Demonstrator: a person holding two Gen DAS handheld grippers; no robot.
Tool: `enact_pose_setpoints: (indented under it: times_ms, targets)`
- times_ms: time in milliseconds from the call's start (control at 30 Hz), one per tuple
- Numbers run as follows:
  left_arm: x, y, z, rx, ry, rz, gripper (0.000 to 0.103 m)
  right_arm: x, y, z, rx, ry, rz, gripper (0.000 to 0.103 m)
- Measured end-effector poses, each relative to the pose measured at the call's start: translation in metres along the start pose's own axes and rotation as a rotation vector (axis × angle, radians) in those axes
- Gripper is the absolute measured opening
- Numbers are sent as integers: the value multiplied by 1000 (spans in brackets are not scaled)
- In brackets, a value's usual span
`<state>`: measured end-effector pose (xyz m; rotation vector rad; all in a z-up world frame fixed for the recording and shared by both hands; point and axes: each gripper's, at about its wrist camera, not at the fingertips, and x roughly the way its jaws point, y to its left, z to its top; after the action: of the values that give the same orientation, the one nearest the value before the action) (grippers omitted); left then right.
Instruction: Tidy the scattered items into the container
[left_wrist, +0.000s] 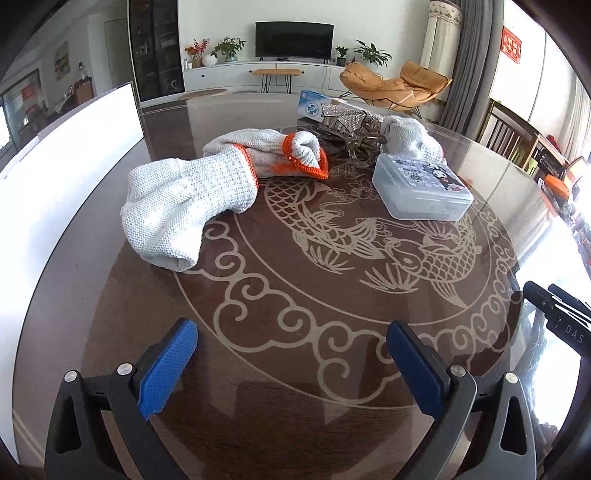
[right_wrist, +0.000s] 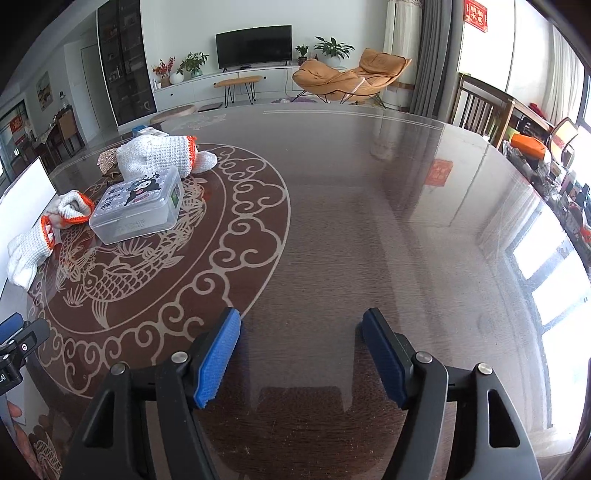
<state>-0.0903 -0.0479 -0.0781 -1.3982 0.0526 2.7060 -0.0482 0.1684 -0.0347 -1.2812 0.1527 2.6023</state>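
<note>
Both blue-padded grippers hover with jaws spread and nothing between them – the left gripper (left_wrist: 291, 365) and the right gripper (right_wrist: 301, 356) – over a dark glass-topped table with a pale fish motif (left_wrist: 332, 295). At its eleven o'clock lies a white knitted glove with orange cuff (left_wrist: 184, 199); at one o'clock, a clear lidded plastic box with a cartoon sticker (left_wrist: 421, 184). The white container wall (left_wrist: 55, 177) stands at nine. Likely risk: the limp knit snagging or slipping (the box's print is illegible; "DAS" shows on the neighbouring tool).
</note>
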Motion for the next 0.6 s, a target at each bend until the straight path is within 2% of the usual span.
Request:
enact_pose_setpoints:
  times_ms: [33, 600]
  targets:
    - [1, -3, 0, 16, 5, 16, 103, 0, 0, 0, 0, 0, 0, 70]
    - [0, -3, 0, 15, 5, 7, 103, 0, 0, 0, 0, 0, 0, 70]
